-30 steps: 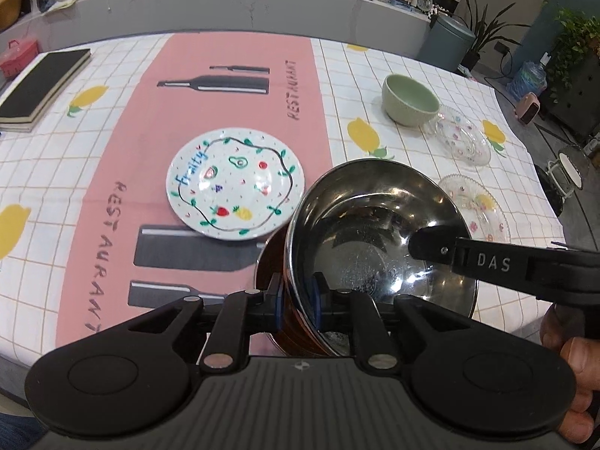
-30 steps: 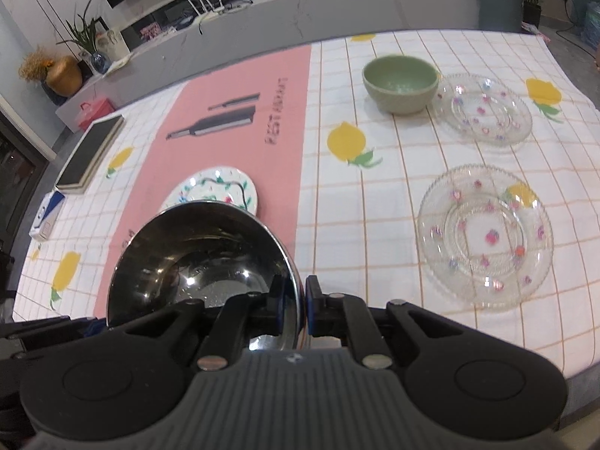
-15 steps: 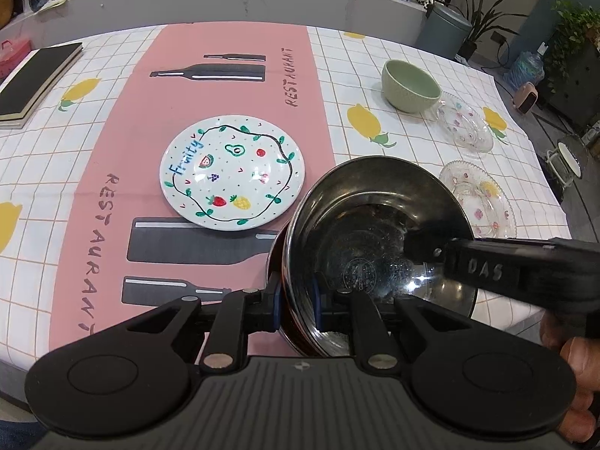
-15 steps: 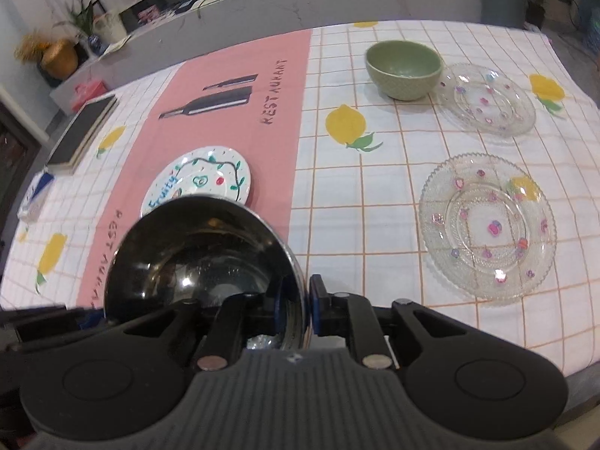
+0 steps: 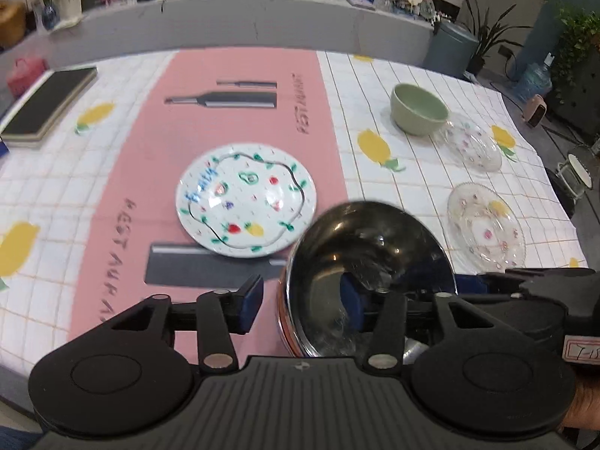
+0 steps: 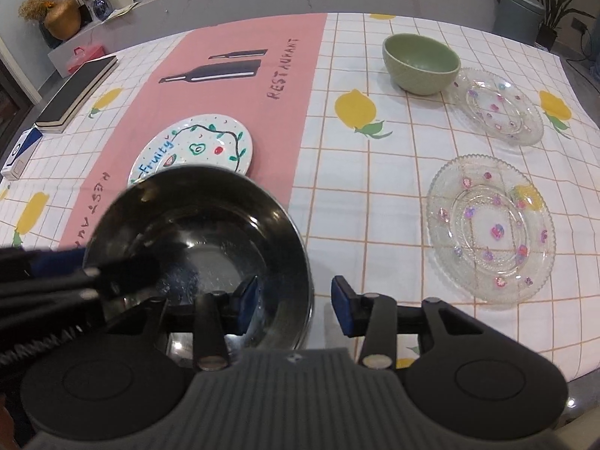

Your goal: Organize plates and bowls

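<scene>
A shiny steel bowl sits at the table's near edge, nested on a red-sided bowl. My left gripper is open, its jaws straddling the bowl's left rim. My right gripper is open, straddling the right rim. A white fruit-painted plate lies just beyond the bowl. A green bowl stands far right. Two clear glass plates lie at the right, one near, one far.
A black notebook lies at the far left. A grey counter runs behind the table. The tablecloth has a pink centre strip. The table's right edge is close to the glass plates.
Both grippers were shut on the steel bowl's rim; both have now opened and let it go. The bowl rests lower, level in the red bowl.
</scene>
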`<state>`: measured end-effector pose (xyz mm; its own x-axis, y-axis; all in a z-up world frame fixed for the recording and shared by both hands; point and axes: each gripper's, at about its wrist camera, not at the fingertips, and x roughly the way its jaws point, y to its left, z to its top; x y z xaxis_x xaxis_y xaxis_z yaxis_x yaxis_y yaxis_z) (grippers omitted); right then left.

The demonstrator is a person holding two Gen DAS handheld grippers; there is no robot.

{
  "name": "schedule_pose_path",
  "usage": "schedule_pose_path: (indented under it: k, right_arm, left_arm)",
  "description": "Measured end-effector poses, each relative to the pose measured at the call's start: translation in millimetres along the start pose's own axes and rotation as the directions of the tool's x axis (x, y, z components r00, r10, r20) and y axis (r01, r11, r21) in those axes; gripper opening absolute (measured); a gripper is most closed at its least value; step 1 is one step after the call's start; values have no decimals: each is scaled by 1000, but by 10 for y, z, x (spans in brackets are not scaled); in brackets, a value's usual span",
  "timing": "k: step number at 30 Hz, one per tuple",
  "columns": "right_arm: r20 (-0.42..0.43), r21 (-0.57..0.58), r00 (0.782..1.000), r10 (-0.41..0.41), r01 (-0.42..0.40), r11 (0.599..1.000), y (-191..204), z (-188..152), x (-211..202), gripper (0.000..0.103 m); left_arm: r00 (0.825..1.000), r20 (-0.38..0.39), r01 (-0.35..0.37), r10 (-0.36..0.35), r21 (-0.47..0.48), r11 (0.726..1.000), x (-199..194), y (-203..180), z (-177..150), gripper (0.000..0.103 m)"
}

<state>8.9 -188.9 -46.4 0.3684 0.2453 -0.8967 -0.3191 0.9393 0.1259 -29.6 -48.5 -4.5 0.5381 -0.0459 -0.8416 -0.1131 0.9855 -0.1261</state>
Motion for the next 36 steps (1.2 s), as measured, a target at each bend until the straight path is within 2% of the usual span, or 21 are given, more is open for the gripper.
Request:
schedule_pose_path:
  k: [10,19,22,26,36]
  right_arm:
    - [1,12,1000,0,0,1000,7,19,1,43]
    - [43,43,998,41,-43,998,-39,101,-162,44]
    - [74,46,996,55,-59,997,-71,171,-268,48]
    - [120,68,990,71,-80,995,-182,317,-422,53]
    - [192,155,978,79,-109,982,-633,1030,-650,54]
  left_arm:
    - [999,-49,3,-3,9,1000,106,41,1,57]
    - [1000,-26,-3,4,38,999,25,7,125,57]
    - [1000,-10,-2,3,41,999,-24,-6,200,58]
    - [999,24,24,-25,34,999,-106,-17,339,65]
    - [998,60,29,-34,73,997,-142,-235,771,67]
